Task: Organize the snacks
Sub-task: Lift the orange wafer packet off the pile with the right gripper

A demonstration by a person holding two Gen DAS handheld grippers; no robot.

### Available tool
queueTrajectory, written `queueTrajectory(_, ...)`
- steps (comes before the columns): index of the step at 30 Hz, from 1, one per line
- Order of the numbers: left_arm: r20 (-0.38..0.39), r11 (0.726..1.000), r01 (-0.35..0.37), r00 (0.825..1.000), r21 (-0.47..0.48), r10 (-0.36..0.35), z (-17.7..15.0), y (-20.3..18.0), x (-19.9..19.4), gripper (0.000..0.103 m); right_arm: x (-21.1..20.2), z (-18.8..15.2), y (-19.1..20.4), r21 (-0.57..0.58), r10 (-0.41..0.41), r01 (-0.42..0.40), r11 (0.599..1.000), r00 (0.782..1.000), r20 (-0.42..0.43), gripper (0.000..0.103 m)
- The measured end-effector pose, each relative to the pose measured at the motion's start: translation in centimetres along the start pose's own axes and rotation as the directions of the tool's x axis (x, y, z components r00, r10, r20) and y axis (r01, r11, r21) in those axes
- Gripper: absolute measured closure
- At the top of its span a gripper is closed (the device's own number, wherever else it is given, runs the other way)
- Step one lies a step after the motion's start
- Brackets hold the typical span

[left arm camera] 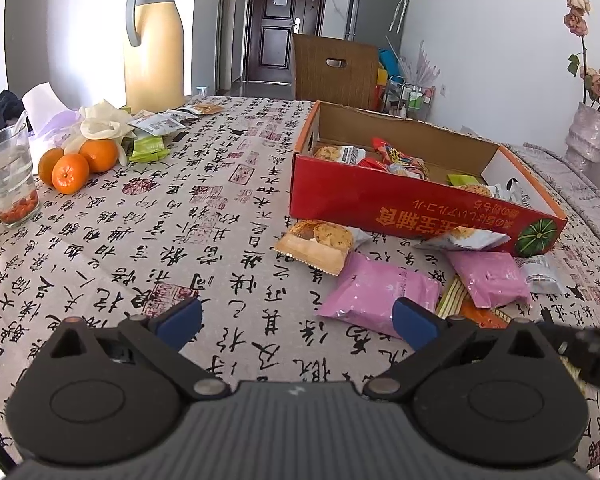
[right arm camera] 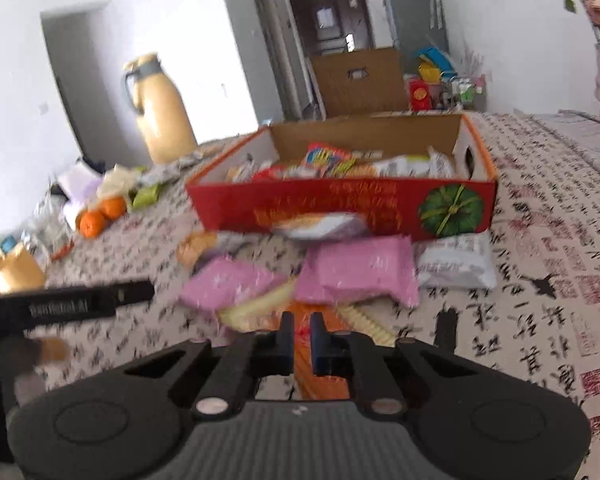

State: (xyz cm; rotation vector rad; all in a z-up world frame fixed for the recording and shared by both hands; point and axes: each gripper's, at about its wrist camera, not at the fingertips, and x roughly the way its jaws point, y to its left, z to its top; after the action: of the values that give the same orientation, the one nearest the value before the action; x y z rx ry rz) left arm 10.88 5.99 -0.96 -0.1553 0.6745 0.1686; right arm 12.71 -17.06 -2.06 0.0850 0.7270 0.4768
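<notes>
A red cardboard box [left arm camera: 380, 204] [right arm camera: 340, 208] with several snack packets inside stands on the calligraphy-print tablecloth. In front of it lie loose packets: two pink ones [left arm camera: 380, 292] [right arm camera: 364, 268], a cookie packet [left arm camera: 316, 244], a white-grey one [right arm camera: 456, 264] and an orange packet [left arm camera: 480, 314] [right arm camera: 300, 312]. My right gripper [right arm camera: 302, 334] is shut on the near end of the orange packet, which shows between its blue pads. My left gripper [left arm camera: 298, 316] hovers open over bare cloth, left of the pink packets, with nothing between its fingers.
At the far left are three oranges [left arm camera: 76, 164], a glass of water [left arm camera: 8, 176], more small packets [left arm camera: 156, 124] and a tall yellow thermos [left arm camera: 154, 40]. A chair back [left arm camera: 336, 68] stands behind the box, and a flower vase [left arm camera: 586, 136] at the right.
</notes>
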Motion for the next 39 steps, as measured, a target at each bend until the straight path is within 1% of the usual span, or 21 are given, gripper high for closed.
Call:
queueTrajectory(1, -0.001, 1.0, -0.001, 1.0, -0.002, 0.001, 0.0, 0.0, 0.0, 0.0, 0.2, -0.3, 0.1, -0.011, 0.002, -0.002, 1.0, 1.0, -0.01, 0.089)
queueTrajectory(2, -0.001, 1.0, -0.001, 1.0, -0.003, 0.001, 0.0, 0.1, 0.0, 0.0, 0.3, -0.5, 0.3, -0.027, -0.004, 0.004, 1.0, 1.0, -0.017, 0.081)
queueTrajectory(3, -0.001, 1.0, -0.001, 1.0, -0.003, 0.001, 0.0, 0.1, -0.1, 0.0, 0.3, -0.7, 0.6, -0.048, -0.004, 0.003, 0.999, 1.0, -0.022, 0.059)
queueTrajectory(4, 0.0, 1.0, -0.001, 1.0, -0.002, 0.001, -0.1, 0.1, -0.1, 0.0, 0.4, -0.8, 0.9, -0.08, -0.012, 0.01, 0.997, 1.0, -0.026, 0.046)
queueTrajectory(5, 0.0, 1.0, -0.001, 1.0, -0.001, 0.001, -0.1, 0.1, -0.2, 0.0, 0.4, -1.0, 1.1, -0.109, -0.03, 0.028, 0.994, 0.999, -0.019, 0.026)
queueTrajectory(6, -0.001, 1.0, -0.001, 1.0, 0.0, 0.001, -0.1, 0.2, -0.2, 0.0, 0.4, -1.2, 1.3, -0.149, -0.052, 0.05, 0.988, 0.999, -0.005, 0.021)
queueTrajectory(11, -0.008, 1.0, 0.001, 1.0, 0.003, -0.001, -0.3, 0.3, -0.2, 0.0, 2.0, -1.3, 0.1, -0.261, -0.101, 0.083, 0.962, 0.993, -0.055, 0.021)
queueTrajectory(12, -0.01, 1.0, 0.001, 1.0, 0.002, -0.001, -0.4, 0.3, -0.2, 0.0, 2.4, -1.3, -0.4, -0.269, -0.109, 0.087, 0.959, 0.991, -0.071, 0.018)
queueTrajectory(15, -0.014, 1.0, -0.001, 1.0, 0.0, 0.001, -0.5, 0.2, -0.2, 0.0, 3.2, -1.1, -1.9, -0.231, -0.068, 0.045, 0.972, 0.993, -0.093, 0.007)
queueTrajectory(17, -0.017, 1.0, -0.001, 1.0, -0.001, 0.001, -0.5, 0.2, -0.1, 0.0, 3.4, -1.2, -2.3, -0.231, -0.056, 0.035, 0.972, 0.995, -0.087, 0.004)
queueTrajectory(19, -0.02, 1.0, -0.001, 1.0, 0.001, 0.001, -0.6, 0.2, 0.0, 0.0, 3.3, -1.4, -2.2, -0.23, -0.058, 0.039, 0.972, 0.995, -0.075, 0.004)
queueTrajectory(20, -0.021, 1.0, 0.0, 1.0, 0.001, 0.001, -0.6, 0.1, 0.1, 0.0, 3.1, -1.5, -2.0, -0.237, -0.05, 0.032, 0.971, 0.996, -0.071, 0.01)
queueTrajectory(21, -0.023, 1.0, 0.0, 1.0, 0.002, 0.0, -0.6, 0.1, 0.1, 0.0, 3.0, -1.6, -1.7, -0.245, -0.037, 0.019, 0.969, 0.997, -0.069, 0.02)
queueTrajectory(22, -0.024, 1.0, 0.0, 1.0, 0.002, 0.0, -0.6, 0.1, 0.1, 0.0, 2.9, -1.6, -1.6, -0.253, -0.028, 0.01, 0.967, 0.997, -0.068, 0.025)
queueTrajectory(23, -0.025, 1.0, 0.001, 1.0, 0.002, 0.0, -0.7, 0.1, 0.2, 0.0, 2.6, -1.7, -1.2, -0.264, -0.019, 0.0, 0.964, 0.998, -0.067, 0.034)
queueTrajectory(24, -0.026, 1.0, 0.002, 1.0, 0.002, -0.002, -0.7, 0.1, 0.2, 0.0, 2.4, -1.9, -1.0, -0.272, -0.014, -0.004, 0.962, 0.998, -0.064, 0.04)
queueTrajectory(30, -0.024, 1.0, 0.004, 1.0, 0.0, -0.004, -0.8, 0.1, 0.0, 0.0, 1.6, -2.4, -0.1, -0.281, -0.01, -0.009, 0.96, 0.998, -0.064, 0.053)
queueTrajectory(34, -0.021, 1.0, 0.005, 1.0, -0.004, -0.006, -1.0, 0.3, -0.3, 0.0, 1.2, -2.6, 0.2, -0.258, -0.019, 0.002, 0.966, 0.998, -0.064, 0.058)
queueTrajectory(36, -0.021, 1.0, 0.005, 1.0, -0.006, -0.005, -1.1, 0.4, -0.4, 0.0, 0.9, -2.6, 0.1, -0.218, -0.014, 0.0, 0.976, 0.998, -0.061, 0.061)
queueTrajectory(38, -0.021, 1.0, 0.002, 1.0, -0.008, -0.002, -1.2, 0.5, -0.5, 0.0, 0.5, -2.3, -0.2, -0.164, 0.019, -0.028, 0.986, 0.998, -0.055, 0.071)
queueTrajectory(39, -0.022, 1.0, 0.001, 1.0, -0.01, -0.001, -1.2, 0.6, -0.6, 0.0, 0.3, -2.1, -0.4, -0.131, 0.028, -0.036, 0.991, 0.998, -0.06, 0.072)
